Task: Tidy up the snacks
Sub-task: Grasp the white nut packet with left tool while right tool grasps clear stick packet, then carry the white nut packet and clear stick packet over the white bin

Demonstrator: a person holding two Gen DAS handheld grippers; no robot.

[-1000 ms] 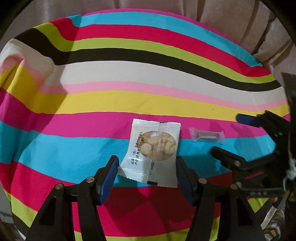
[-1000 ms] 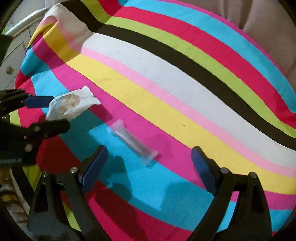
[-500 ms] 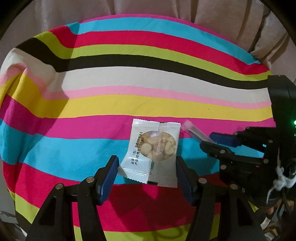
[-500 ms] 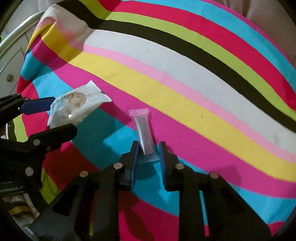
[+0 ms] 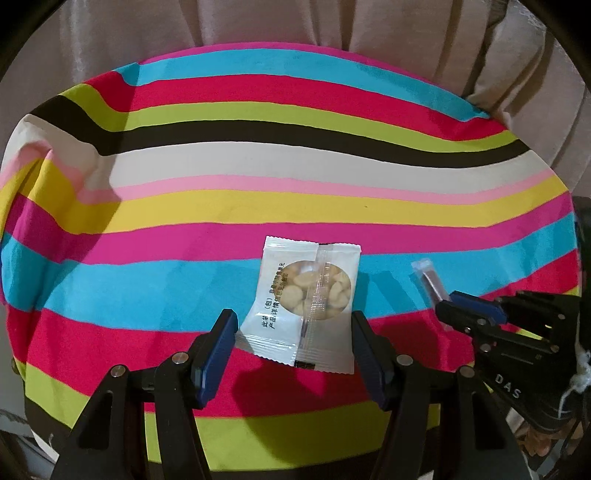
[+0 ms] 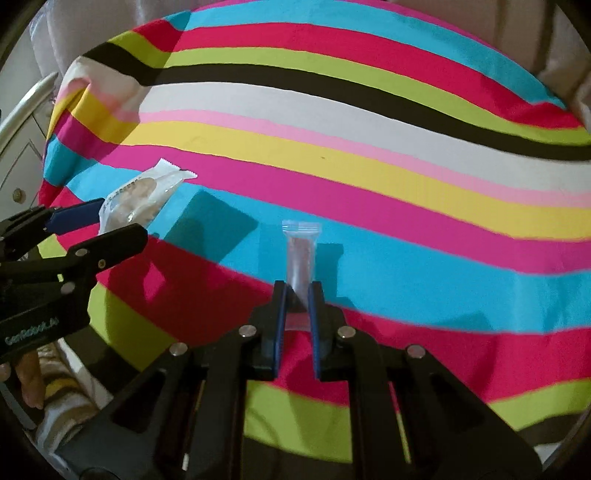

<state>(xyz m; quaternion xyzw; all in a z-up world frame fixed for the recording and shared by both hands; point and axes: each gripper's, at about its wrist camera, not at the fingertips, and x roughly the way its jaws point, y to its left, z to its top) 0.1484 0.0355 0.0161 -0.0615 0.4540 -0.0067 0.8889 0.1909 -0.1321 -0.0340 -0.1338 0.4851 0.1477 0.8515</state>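
Observation:
A white packet of nuts with a clear round window (image 5: 306, 304) sits between the pads of my left gripper (image 5: 291, 339), lifted off the striped cloth; it also shows in the right wrist view (image 6: 142, 201). The jaws touch its sides. My right gripper (image 6: 297, 299) is shut on a slim clear snack stick (image 6: 300, 254), held above the cloth. That stick (image 5: 428, 278) and the right gripper (image 5: 458, 312) show at the right of the left wrist view.
A bright striped cloth (image 5: 258, 166) covers a round table. Beige curtains (image 5: 258, 22) hang behind it. A white cabinet with a knob (image 6: 16, 173) stands at the left of the right wrist view.
My right gripper closed on the snack stick and lifted it off the cloth. Both grippers rose and pulled back, with the nut packet staying between the left pads.

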